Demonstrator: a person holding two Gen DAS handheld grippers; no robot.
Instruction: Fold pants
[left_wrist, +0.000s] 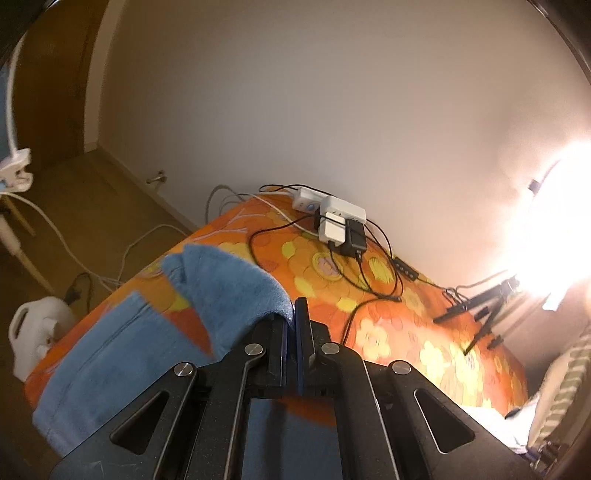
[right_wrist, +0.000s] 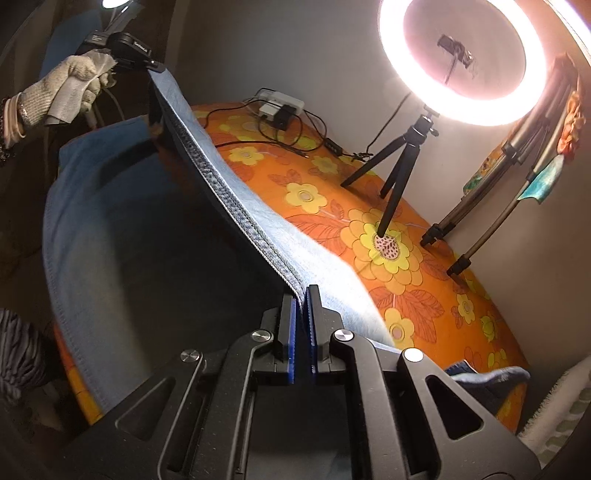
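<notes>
The blue pants (left_wrist: 110, 354) hang over an orange flowered bed (left_wrist: 406, 314). My left gripper (left_wrist: 293, 314) is shut on a lifted edge of the pants (left_wrist: 229, 280). My right gripper (right_wrist: 303, 299) is shut on the other end of the same stitched edge (right_wrist: 221, 184), which stretches taut up to the left gripper (right_wrist: 147, 64), held by a gloved hand at the top left. The rest of the pants (right_wrist: 129, 240) hangs below in shadow.
A power strip with chargers and cables (left_wrist: 340, 225) lies at the bed's far edge by the wall. A ring light on a small tripod (right_wrist: 461, 59) stands on the bed. Larger tripod legs (right_wrist: 480, 229) stand at the right. A white jug (left_wrist: 33, 332) stands on the floor.
</notes>
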